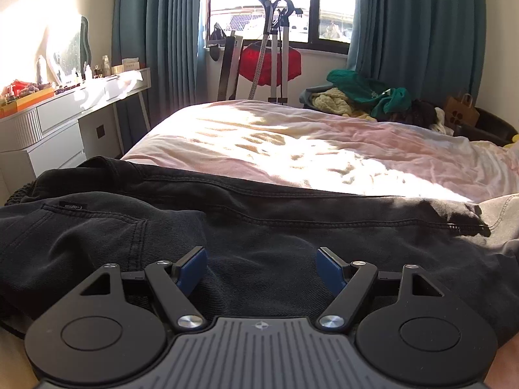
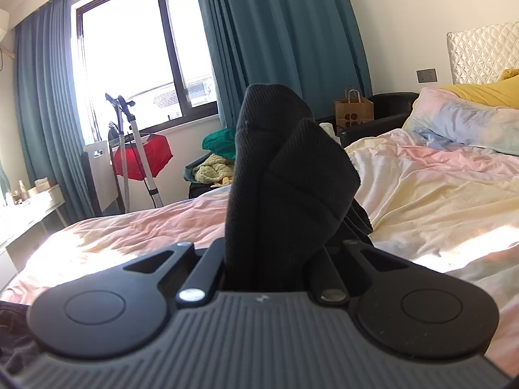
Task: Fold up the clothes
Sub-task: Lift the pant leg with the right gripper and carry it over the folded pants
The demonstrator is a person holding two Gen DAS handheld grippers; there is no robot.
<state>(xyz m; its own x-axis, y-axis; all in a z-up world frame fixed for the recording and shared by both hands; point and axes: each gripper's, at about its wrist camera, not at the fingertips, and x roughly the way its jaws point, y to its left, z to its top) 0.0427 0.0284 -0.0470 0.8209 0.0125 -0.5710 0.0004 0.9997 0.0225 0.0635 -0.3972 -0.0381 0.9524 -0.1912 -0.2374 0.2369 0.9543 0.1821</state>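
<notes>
sunlit bedroom: teal curtains (image 1: 162, 32) flank a dark-framed window (image 1: 311, 3), white dresser (image 1: 58, 129) beside the pastel-sheeted bed (image 1: 292, 142).

**You are in a lived-in home bedroom**

Ahead of your left tongs lies a bed (image 1: 292, 136) under a rumpled pastel cover, with teal curtains (image 1: 155, 32) framing a sunlit window (image 1: 259, 0) beyond it. Off to their left stands a white dressing table (image 1: 65, 110) crowded with bottles. Past your right tongs you see a pillow (image 2: 460, 120), a quilted headboard (image 2: 480, 52) and a heap of laundry (image 2: 217, 159).
</notes>
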